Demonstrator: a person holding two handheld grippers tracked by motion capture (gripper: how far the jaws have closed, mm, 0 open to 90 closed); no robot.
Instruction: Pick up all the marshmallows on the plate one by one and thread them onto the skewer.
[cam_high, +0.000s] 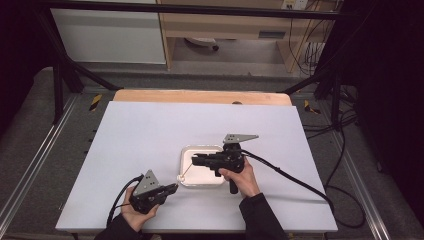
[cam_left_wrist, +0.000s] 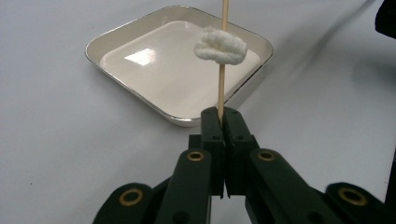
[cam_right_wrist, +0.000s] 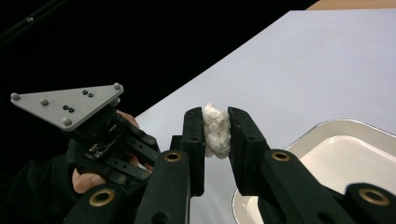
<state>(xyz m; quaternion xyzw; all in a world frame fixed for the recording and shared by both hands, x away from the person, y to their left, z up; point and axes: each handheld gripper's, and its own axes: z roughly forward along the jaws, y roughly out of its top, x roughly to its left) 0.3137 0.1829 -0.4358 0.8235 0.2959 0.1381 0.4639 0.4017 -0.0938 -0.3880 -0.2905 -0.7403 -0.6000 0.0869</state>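
Note:
My left gripper (cam_left_wrist: 220, 114) is shut on the lower end of a thin wooden skewer (cam_left_wrist: 221, 88). A white fluffy lump (cam_left_wrist: 220, 46) is threaded on the skewer above the jaws, in front of a shallow white square tray (cam_left_wrist: 116, 35). In the high view the left gripper (cam_high: 175, 186) sits at the tray's (cam_high: 205, 175) near left corner, the skewer (cam_high: 186, 174) slanting up toward my right gripper (cam_high: 194, 160) over the tray. In the right gripper view, my right gripper (cam_right_wrist: 215, 114) is shut on a second white lump (cam_right_wrist: 217, 135); whether that lump touches the skewer is hidden.
A white board (cam_high: 140, 135) covers the table, with a wooden edge (cam_high: 200, 96) at the far side. The left hand and its gripper (cam_right_wrist: 93, 135) lie just beyond the right jaws. The right gripper's cable (cam_high: 290, 177) trails off to the right. Black frame bars (cam_high: 65, 65) stand behind.

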